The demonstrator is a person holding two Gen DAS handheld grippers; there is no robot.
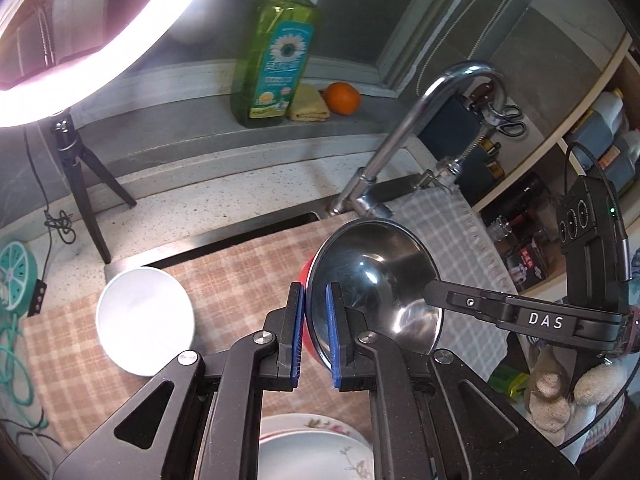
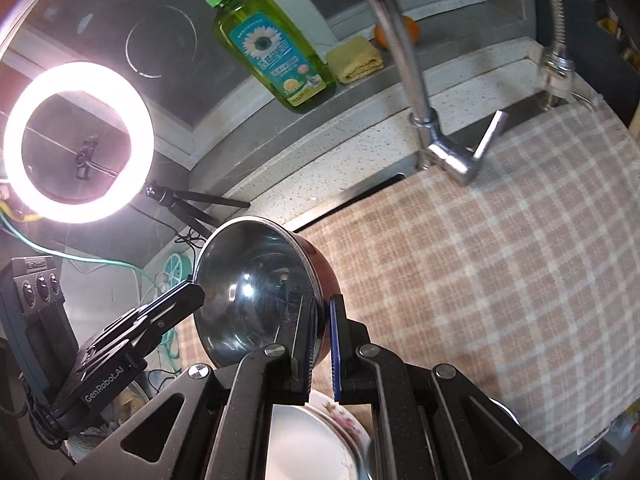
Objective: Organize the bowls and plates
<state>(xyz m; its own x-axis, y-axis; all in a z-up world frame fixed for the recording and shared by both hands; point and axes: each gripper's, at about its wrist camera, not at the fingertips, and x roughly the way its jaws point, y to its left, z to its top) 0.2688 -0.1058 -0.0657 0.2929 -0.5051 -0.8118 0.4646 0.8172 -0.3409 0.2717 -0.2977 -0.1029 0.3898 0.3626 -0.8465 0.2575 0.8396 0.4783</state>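
A steel bowl with a red outside hangs tilted above the checked cloth, held from both sides. My left gripper is shut on its left rim, blue pads on either side of the wall. My right gripper is shut on the opposite rim of the bowl. Each gripper shows in the other's view: the right gripper at the bowl's far edge, the left gripper likewise. A white bowl stands on the cloth to the left. Stacked flowered plates lie below the grippers; the plates are partly hidden.
A tan checked cloth covers the sink area, with a grey one beside it. The faucet arches over the back. A green soap bottle, yellow sponge cloth and orange sit on the ledge. A ring light on a tripod stands left.
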